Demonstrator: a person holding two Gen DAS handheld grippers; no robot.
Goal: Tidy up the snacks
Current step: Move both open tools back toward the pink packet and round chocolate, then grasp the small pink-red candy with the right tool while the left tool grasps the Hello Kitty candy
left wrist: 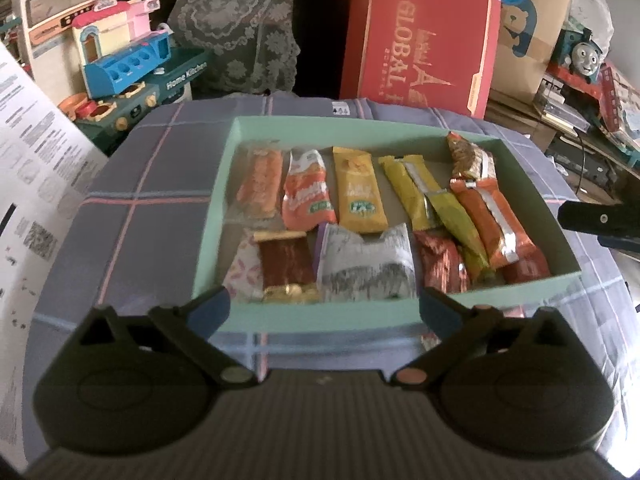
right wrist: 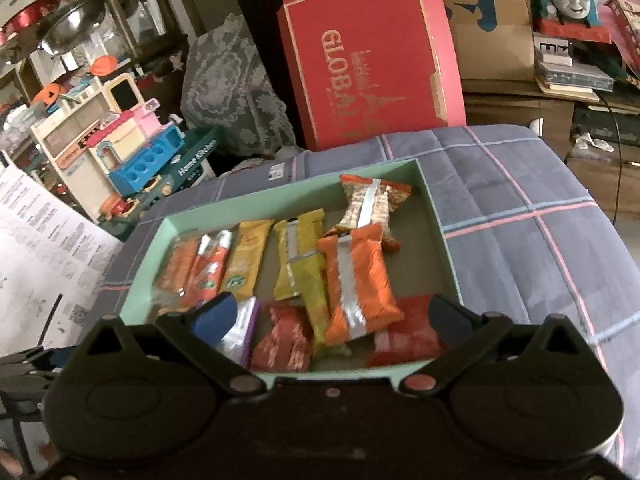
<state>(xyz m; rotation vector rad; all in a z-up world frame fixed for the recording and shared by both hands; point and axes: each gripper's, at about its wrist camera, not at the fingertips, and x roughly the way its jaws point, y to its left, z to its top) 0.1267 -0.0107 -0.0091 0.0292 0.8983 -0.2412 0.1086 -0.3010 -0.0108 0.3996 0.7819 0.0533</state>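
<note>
Snacks sit in the mint-green tray (left wrist: 328,322) on the plaid-covered bench (left wrist: 132,196), largest item in play. Back row reads left to right: orange packet (left wrist: 260,184), orange-white pouch (left wrist: 306,196), yellow bar (left wrist: 358,192), two olive-yellow sticks (left wrist: 416,192), crossed. Right end is messy: orange-silver bar (left wrist: 494,220) lies on top of the sticks and red packets (left wrist: 440,264), with a nut bar (left wrist: 466,156) tilted against the far wall. Front row: dark red packet (left wrist: 284,264), grey-white pouch (left wrist: 366,268).

My left claw (left wrist: 324,312) is released, jaws spread wide, nothing between them, hovering at the tray's near rim. My right claw (right wrist: 332,320) is likewise released and empty, over the near right part of the tray; its tip shows at the edge of the left view.

My read: the right-hand pile is what's left to straighten. To do it well, I'd take the top orange-silver bar first, pinching across its narrow width, so nothing underneath drags. Then uncross the sticks. Risk: slick wrappers slipping, neighbours shifting.
</note>
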